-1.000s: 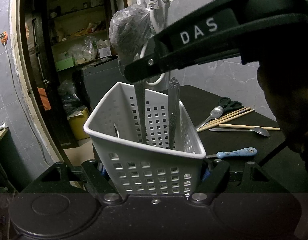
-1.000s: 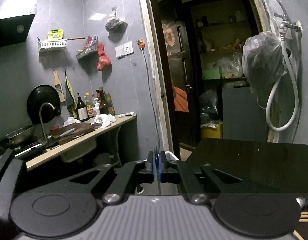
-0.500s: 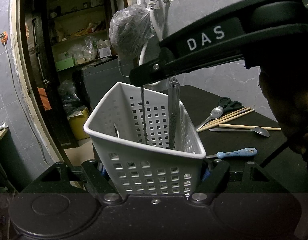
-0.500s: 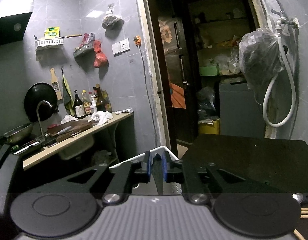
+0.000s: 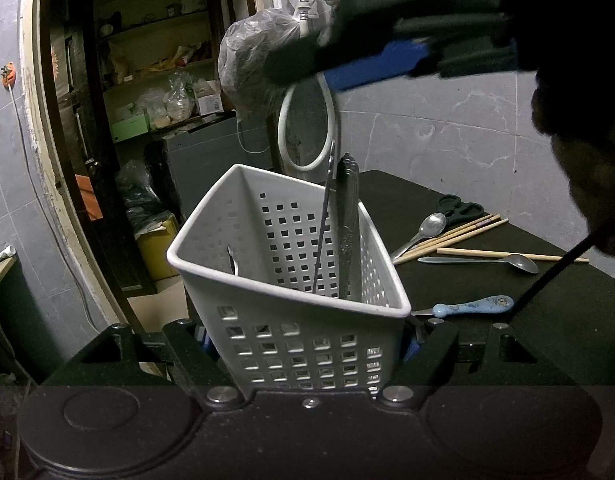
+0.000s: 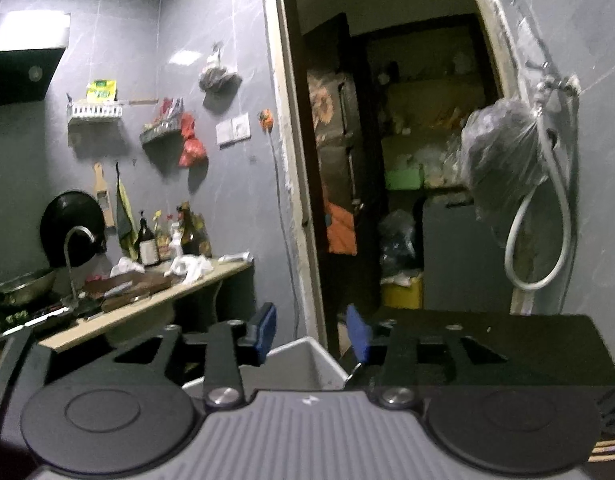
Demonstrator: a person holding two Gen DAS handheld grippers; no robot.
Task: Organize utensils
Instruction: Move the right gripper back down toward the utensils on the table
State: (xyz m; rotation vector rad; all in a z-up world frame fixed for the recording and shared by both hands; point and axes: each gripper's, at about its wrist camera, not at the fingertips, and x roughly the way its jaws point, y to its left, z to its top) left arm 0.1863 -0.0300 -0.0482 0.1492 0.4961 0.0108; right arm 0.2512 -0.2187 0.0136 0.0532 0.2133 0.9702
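Observation:
A white perforated caddy (image 5: 291,280) stands at the black table's left edge, and my left gripper (image 5: 307,344) is shut on its lower body. Inside it stand a dark patterned handle (image 5: 347,216) and a thin metal utensil (image 5: 325,216), leaning loose. My right gripper (image 6: 311,334) is open and empty, above the caddy's rim (image 6: 303,354); in the left wrist view it (image 5: 371,64) hangs over the caddy. On the table lie two spoons (image 5: 427,228) (image 5: 483,261), chopsticks (image 5: 455,236), black scissors (image 5: 459,207) and a blue-handled utensil (image 5: 473,305).
The black table (image 5: 487,288) meets a grey tiled wall (image 5: 447,148) at the back. A tap with a white hose (image 5: 307,128) and a hanging plastic bag (image 5: 251,68) are behind the caddy. A doorway (image 6: 387,184) and a cluttered counter (image 6: 147,292) lie to the left.
My right gripper has opened, let go of the thin metal utensil into the caddy, and risen. The left gripper and caddy have not moved.

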